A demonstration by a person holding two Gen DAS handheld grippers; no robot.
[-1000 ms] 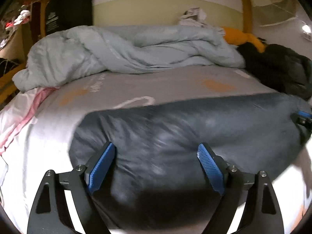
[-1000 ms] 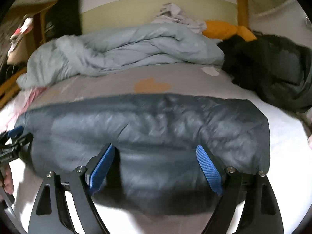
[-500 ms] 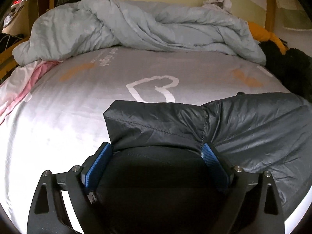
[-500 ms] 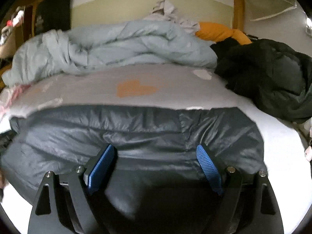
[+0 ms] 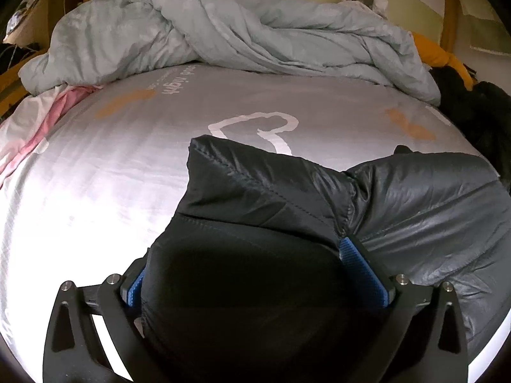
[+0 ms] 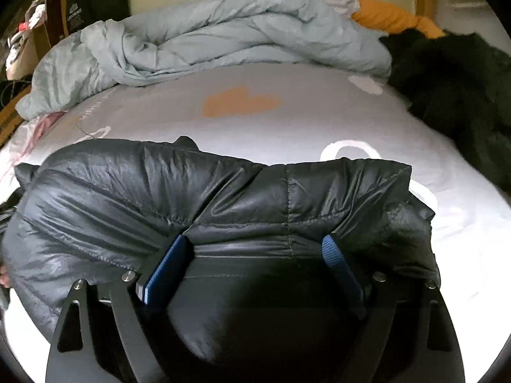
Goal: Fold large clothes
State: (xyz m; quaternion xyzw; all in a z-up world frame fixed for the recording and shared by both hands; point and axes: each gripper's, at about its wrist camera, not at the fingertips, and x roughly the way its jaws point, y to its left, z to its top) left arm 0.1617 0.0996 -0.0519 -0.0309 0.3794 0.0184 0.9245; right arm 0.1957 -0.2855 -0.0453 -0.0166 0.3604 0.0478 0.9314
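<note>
A dark grey puffer jacket [image 5: 415, 210] lies bunched across the near part of the bed, folded over on itself. In the left wrist view its thick end fills the gap of my left gripper [image 5: 246, 249]. Those jaws are opening and stand very wide, and the fabric hides most of the left pad. In the right wrist view the jacket [image 6: 127, 207] stretches away to the left. My right gripper [image 6: 252, 239] has its blue pads pressed into a thick roll of the jacket's edge, with the fabric puckered at both pad tips.
The grey bed sheet [image 5: 127, 159] with heart prints stretches beyond the jacket. A crumpled light blue duvet [image 6: 223, 32] is heaped at the head of the bed. Black garments [image 6: 453, 95] are piled at the right, an orange cloth [image 6: 392, 16] behind them. Pink-white bedding [image 5: 32, 127] hangs at the left edge.
Both grippers have sunk toward the bed with the jacket, which now rests bunched on the sheet. My left jaws have spread wider; the right jaws keep the same width.
</note>
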